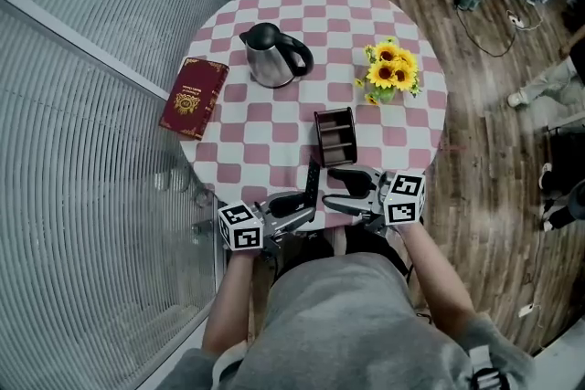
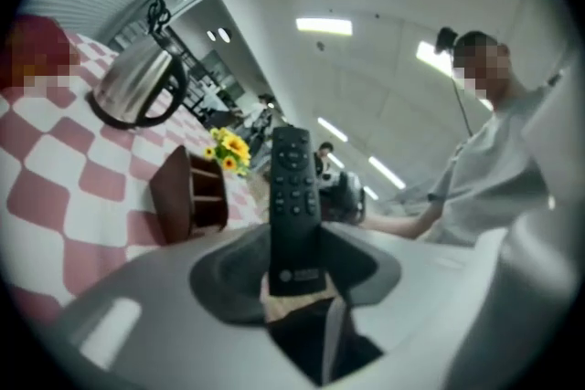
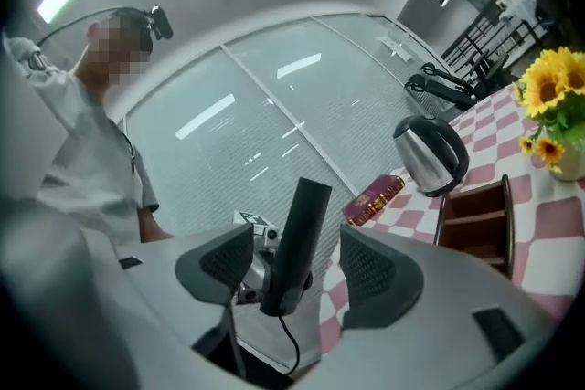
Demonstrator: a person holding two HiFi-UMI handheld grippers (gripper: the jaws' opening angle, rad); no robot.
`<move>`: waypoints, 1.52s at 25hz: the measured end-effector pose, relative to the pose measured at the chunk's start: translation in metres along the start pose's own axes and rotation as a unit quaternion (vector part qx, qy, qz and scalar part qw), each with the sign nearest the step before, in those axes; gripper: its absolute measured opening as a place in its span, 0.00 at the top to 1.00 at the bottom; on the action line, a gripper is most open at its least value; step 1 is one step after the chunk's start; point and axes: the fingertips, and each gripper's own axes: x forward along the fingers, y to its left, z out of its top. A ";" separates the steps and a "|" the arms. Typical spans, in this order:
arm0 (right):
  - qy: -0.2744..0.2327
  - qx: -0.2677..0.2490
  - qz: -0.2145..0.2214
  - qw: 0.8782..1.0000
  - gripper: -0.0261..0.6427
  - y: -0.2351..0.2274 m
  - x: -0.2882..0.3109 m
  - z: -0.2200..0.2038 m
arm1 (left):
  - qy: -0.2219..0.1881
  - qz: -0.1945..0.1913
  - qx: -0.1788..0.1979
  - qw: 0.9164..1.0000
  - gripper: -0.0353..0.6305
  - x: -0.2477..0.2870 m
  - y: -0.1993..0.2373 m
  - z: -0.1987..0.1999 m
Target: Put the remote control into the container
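Observation:
A black remote control stands upright over the table's near edge, gripped at its lower end by my left gripper. In the left gripper view the jaws press on the remote, button side facing the camera. My right gripper points left at it from the other side. Its jaws stand wide, with the remote's back between the pads and clear of both. The brown compartmented container stands on the table just beyond the remote, also showing as container and container.
On the round checkered table stand a steel kettle, a red book at the left edge and a pot of sunflowers at the right. A ribbed glass wall runs along the left. People's legs show on the wooden floor at the far right.

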 end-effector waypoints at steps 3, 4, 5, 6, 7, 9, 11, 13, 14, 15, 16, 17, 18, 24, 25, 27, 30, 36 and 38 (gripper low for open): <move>-0.025 0.025 0.026 0.999 0.54 0.013 0.001 0.006 | 0.008 -0.056 -0.003 0.998 0.69 0.000 -0.023 -0.004; -0.032 0.032 0.033 0.998 0.54 0.017 0.001 0.008 | 0.015 -0.069 -0.004 0.997 0.69 0.001 -0.029 -0.007; -0.037 0.036 0.039 0.998 0.54 0.021 0.001 0.010 | 0.023 -0.079 -0.005 0.997 0.69 0.001 -0.034 -0.010; -0.040 0.039 0.043 0.997 0.54 0.025 0.002 0.011 | 0.031 -0.088 -0.007 0.996 0.69 0.001 -0.037 -0.013; -0.041 0.039 0.046 0.997 0.54 0.028 0.002 0.012 | 0.037 -0.095 -0.009 0.995 0.69 0.000 -0.039 -0.017; -0.040 0.037 0.046 0.997 0.54 0.032 0.003 0.012 | 0.044 -0.110 -0.011 0.993 0.69 -0.002 -0.044 -0.020; -0.040 0.042 0.047 0.997 0.54 0.035 0.003 0.011 | 0.046 -0.128 -0.015 0.991 0.69 -0.004 -0.050 -0.021; -0.039 0.052 0.051 0.997 0.55 0.038 0.003 0.009 | 0.052 -0.143 -0.019 0.988 0.69 -0.005 -0.054 -0.023; -0.040 0.055 0.051 0.996 0.55 0.038 0.003 0.009 | 0.056 -0.147 -0.020 0.987 0.69 -0.006 -0.055 -0.024; -0.041 0.057 0.051 0.996 0.58 0.039 0.003 0.008 | 0.059 -0.150 -0.020 0.987 0.69 -0.006 -0.055 -0.025; -0.044 0.059 0.049 0.996 0.65 0.039 0.002 0.008 | 0.060 -0.152 -0.020 0.986 0.69 -0.007 -0.056 -0.025; -0.048 0.062 0.048 0.996 0.66 0.039 0.002 0.008 | 0.060 -0.153 -0.019 0.986 0.69 -0.007 -0.056 -0.025; -0.052 0.065 0.048 0.995 0.67 0.039 0.002 0.009 | 0.059 -0.155 -0.020 0.986 0.69 -0.007 -0.056 -0.025; -0.059 0.071 0.037 0.995 0.68 0.038 0.005 0.006 | 0.051 -0.153 -0.019 0.987 0.68 -0.010 -0.052 -0.028; -0.058 0.068 0.032 0.995 0.68 0.037 0.005 0.006 | 0.047 -0.146 -0.022 0.988 0.68 -0.010 -0.050 -0.028; -0.058 0.062 0.019 0.996 0.68 0.035 0.004 0.005 | 0.042 -0.130 -0.026 0.990 0.66 -0.010 -0.045 -0.029; -0.054 0.056 -0.001 0.997 0.68 0.029 0.004 0.002 | 0.038 -0.097 -0.018 0.994 0.60 -0.012 -0.033 -0.034; -0.037 0.030 -0.057 0.997 0.68 0.016 0.007 -0.011 | 0.027 -0.048 -0.002 0.998 0.59 -0.019 -0.019 -0.034; -0.037 0.018 -0.082 0.996 0.68 0.011 0.006 -0.014 | 0.034 -0.030 0.009 0.999 0.59 -0.019 -0.014 -0.036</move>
